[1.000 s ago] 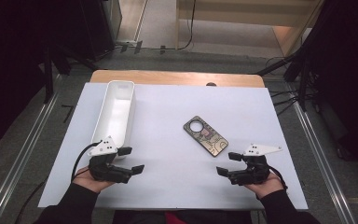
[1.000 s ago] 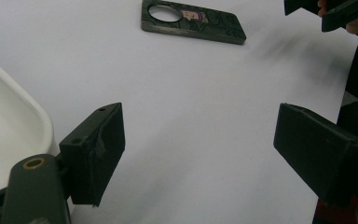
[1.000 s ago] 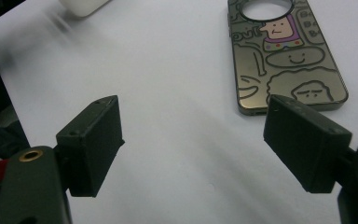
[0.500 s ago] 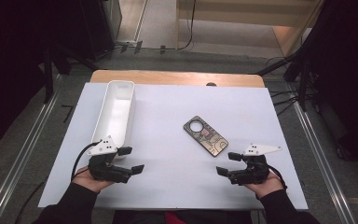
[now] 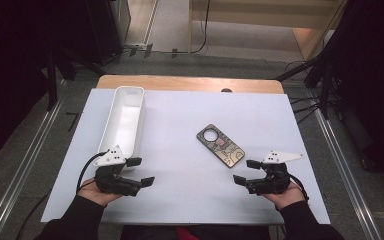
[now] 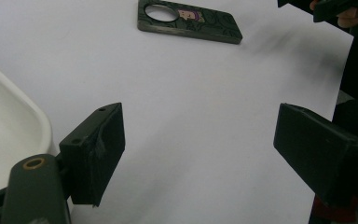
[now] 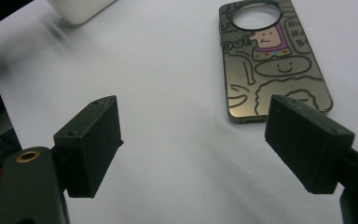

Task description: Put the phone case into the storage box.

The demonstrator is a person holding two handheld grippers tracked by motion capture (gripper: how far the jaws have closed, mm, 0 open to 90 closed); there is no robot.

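The high view looks forward and down over the whole desk from its near edge. Each claw view rides low and close above the desk, facing inward; both share the phone case mid-desk.

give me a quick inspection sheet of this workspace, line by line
surface: white sheet over a wooden table, no spills seen
job's things: phone case lying flat, right of centre; long white tray at left, nothing seen inside
clutter: nothing seen
grippers: left tool open, holding nothing, beside the tray's near end; right tool open, holding nothing, just short of the phone case
cables: black cable loops from the left tool; more run across the floor behind
surroundings: grey floor, metal rails along both sides, dark stands
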